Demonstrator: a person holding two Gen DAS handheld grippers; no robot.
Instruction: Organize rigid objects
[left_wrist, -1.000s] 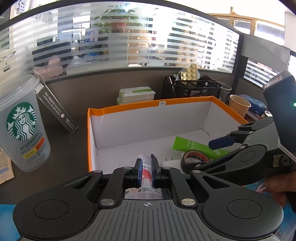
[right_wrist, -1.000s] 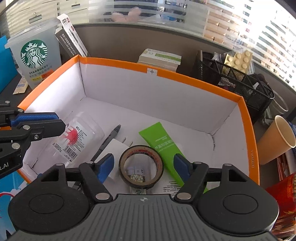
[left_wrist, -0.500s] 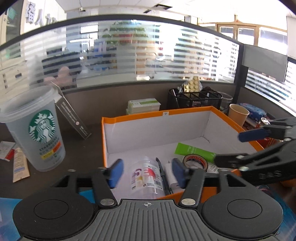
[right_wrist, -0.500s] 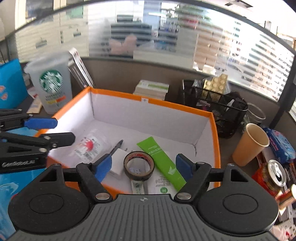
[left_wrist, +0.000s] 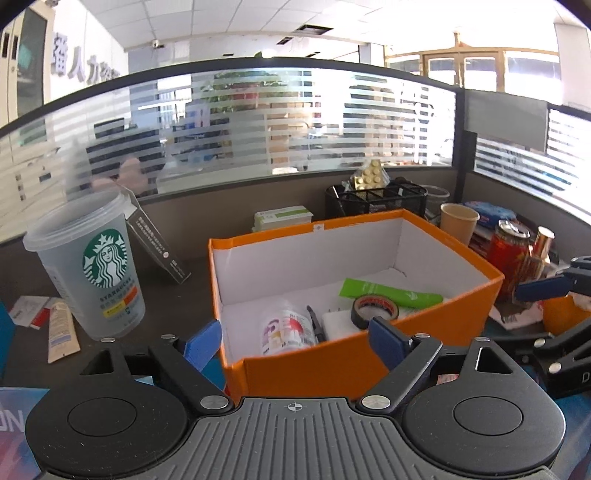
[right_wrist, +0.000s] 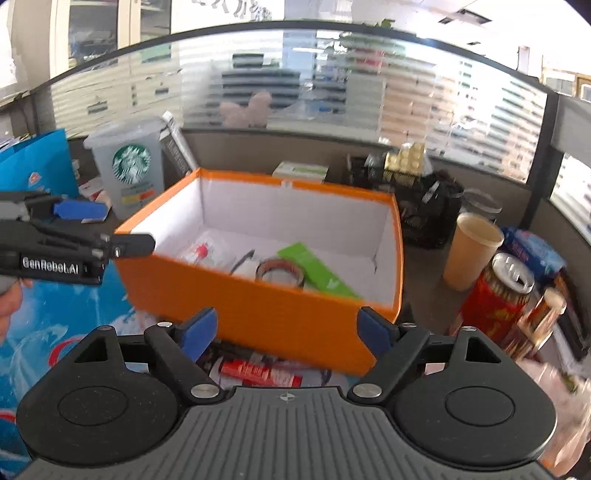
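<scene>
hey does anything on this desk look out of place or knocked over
A few things do. A dark carton leans at a slant behind the Starbucks cup rather than standing. A small tube lies loose on the desk beside the cup, outside the orange box. Inside the box, the clear bottle lies on its side. Nothing looks spilled.

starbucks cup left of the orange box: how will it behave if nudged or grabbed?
The Starbucks cup stands upright, tall on a narrower base, so a high nudge probably tips it. It looks translucent and empty, so likely light and apt to slide. Thin plastic walls may flex under the jaws.
</scene>
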